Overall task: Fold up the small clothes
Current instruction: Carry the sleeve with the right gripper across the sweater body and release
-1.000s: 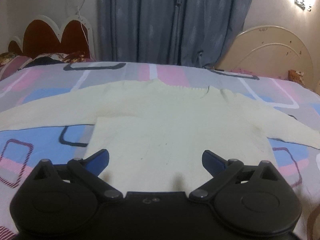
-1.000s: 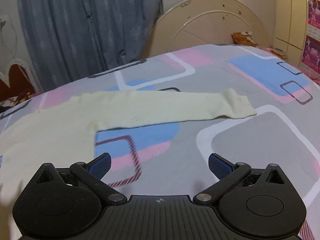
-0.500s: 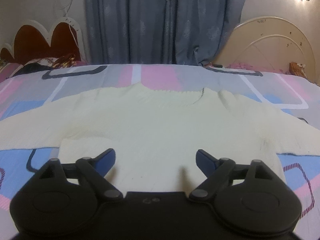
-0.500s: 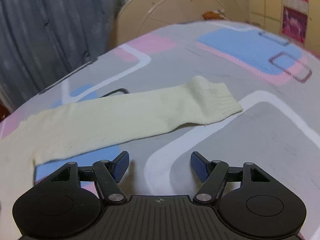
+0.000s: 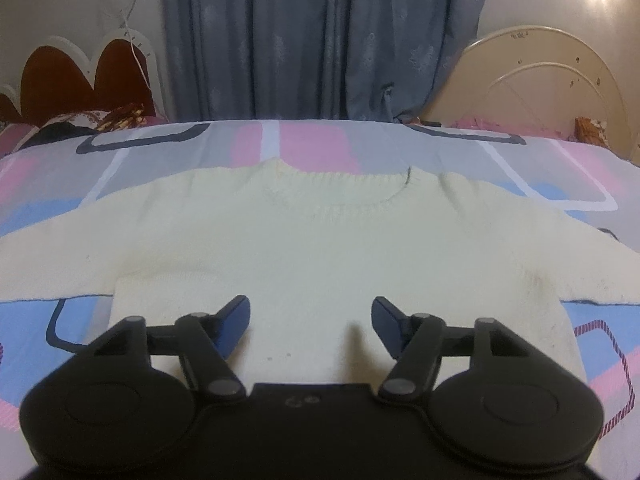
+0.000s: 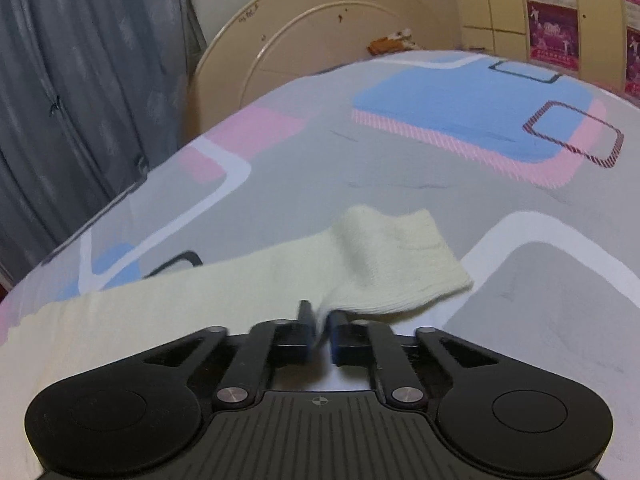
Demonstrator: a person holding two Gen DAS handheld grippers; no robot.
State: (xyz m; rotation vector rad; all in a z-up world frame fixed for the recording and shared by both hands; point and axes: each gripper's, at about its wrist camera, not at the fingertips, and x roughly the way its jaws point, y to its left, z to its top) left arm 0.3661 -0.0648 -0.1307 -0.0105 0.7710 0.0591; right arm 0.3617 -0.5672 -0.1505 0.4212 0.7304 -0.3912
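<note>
The right gripper [image 6: 319, 322] is being held clenched on the near edge of the sweater's sleeve [image 6: 384, 264], close to the ribbed cuff; a fold of cream knit is being pinched between its blue fingers [image 6: 306, 320], and the fabric is being drawn up slightly at that spot. Beyond the grip, the cuff end is lying flat on the bedspread [image 6: 440, 160], angled away to the right, while the rest of the sleeve is running off to the left.

The left gripper [image 5: 311, 322] is being held over the lower body of the sweater [image 5: 320, 248], with its jaws closing but still well apart; only flat knit is seen in the gap between them, and nothing is being gripped. The blue fingertips [image 5: 236, 312] are hovering just above or at the cloth; contact cannot be told. The sweater is spread face up across the bedspread [image 5: 312, 144], neckline pointing away from the gripper and both sleeves stretched out to the sides. Farther off, a grey curtain [image 5: 320, 40], a dark red scalloped headboard [image 5: 80, 80] and a cream rounded headboard [image 5: 540, 88] are being shown against the wall.
</note>
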